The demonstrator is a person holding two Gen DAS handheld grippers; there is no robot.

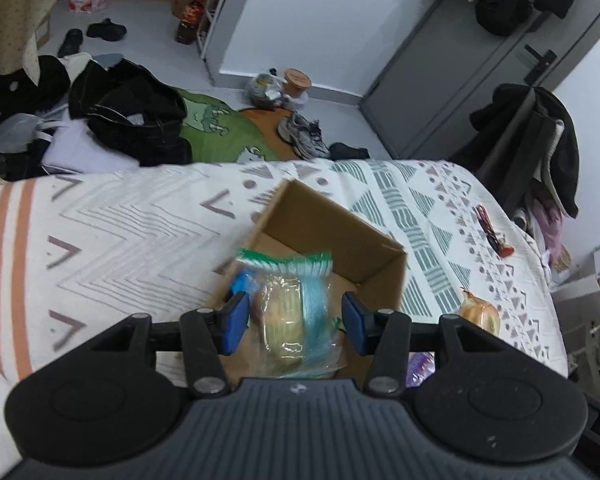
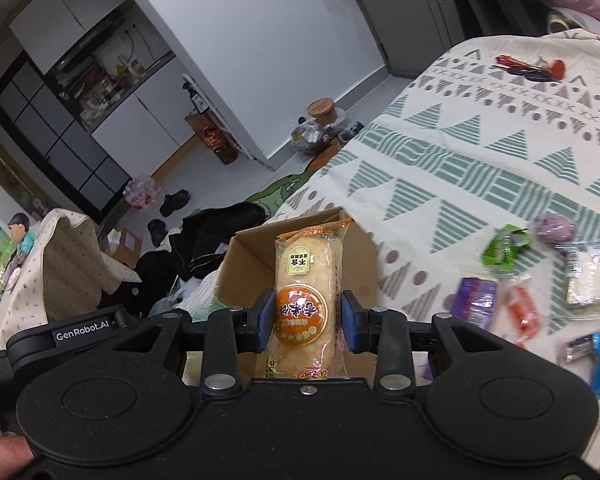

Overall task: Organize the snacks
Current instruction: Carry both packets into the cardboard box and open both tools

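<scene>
Nearest the left camera, the left tool [image 1: 294, 322] hangs over the cardboard box [image 1: 364, 250] on the bed [image 1: 112, 224], jaws wide, a blue-striped snack packet [image 1: 290, 312] blurred between them, apparently dropping in. Further right, the right tool [image 2: 306, 320] is clamped on an orange-label cake packet [image 2: 308, 292] above the same box. Packing is underway; next it should lower and release. Loose snacks [image 2: 520, 312] wait rightward.

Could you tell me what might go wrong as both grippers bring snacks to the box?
The left gripper looks open around a blurred packet, which may fall outside the cardboard box. The right gripper pinches a long cracker pack low down, so it could tilt or slip. Both crowd one small box and may collide.
</scene>
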